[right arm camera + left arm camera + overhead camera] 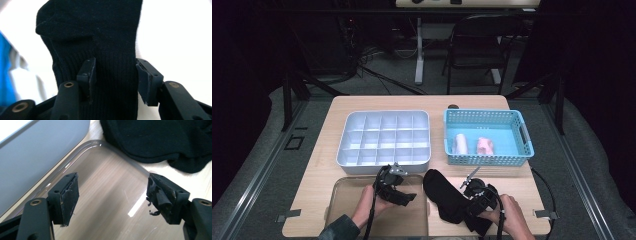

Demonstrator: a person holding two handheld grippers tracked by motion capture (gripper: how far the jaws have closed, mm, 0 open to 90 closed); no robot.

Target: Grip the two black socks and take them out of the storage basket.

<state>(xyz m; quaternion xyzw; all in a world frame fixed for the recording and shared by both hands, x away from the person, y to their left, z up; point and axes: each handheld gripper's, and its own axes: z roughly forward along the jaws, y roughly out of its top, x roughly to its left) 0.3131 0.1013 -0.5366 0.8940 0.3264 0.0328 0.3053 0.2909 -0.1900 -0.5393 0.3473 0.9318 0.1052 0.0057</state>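
A black sock [443, 194] lies on the wooden table near its front edge, right of a clear shallow tray [342, 200]. My right gripper [465, 202] comes at the sock from the right. In the right gripper view the sock [100, 30] runs up between the jaws of that gripper [116, 75]; the left pad digs a crease into the ribbed cloth and the right pad sits against its edge. My left gripper [401, 194] hovers over the clear tray's right part. In its own view this gripper [112, 195] is open with nothing between the pads, and the sock [155, 137] lies beyond the tray rim [95, 143].
A white compartment tray [384, 116] stands behind the clear tray, its wall [37, 152] close to my left gripper. A blue basket [484, 160] at the back right holds a pale rolled item [458, 144] and a pink one [485, 146]. A folding chair stands beyond the table.
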